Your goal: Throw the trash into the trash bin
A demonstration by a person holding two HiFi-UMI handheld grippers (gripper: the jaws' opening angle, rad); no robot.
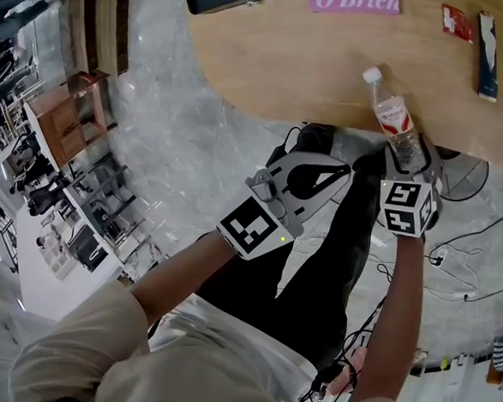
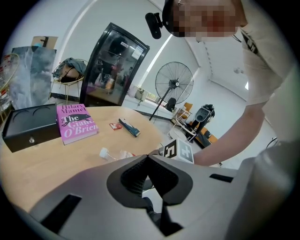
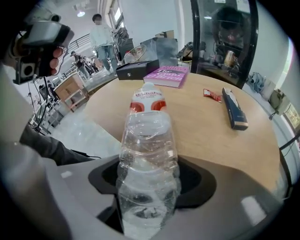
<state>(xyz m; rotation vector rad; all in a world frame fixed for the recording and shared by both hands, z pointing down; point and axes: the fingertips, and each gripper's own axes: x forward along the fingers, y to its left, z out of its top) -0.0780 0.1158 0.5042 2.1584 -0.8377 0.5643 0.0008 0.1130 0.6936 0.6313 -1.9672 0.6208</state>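
Right gripper (image 1: 409,164) clamps the bottle (image 1: 393,111), cap toward 11 o'clock over the table (image 1: 287,61); left gripper (image 1: 343,170), at its 9 o'clock, is closed, empty.

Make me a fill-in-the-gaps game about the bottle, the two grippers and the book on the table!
1. The right gripper is shut on a clear plastic bottle that has a ____ cap.
2. The left gripper has its jaws together and holds ____.
3. The book lying on the wooden table has a ____ cover.

Missing words: white; nothing; pink.
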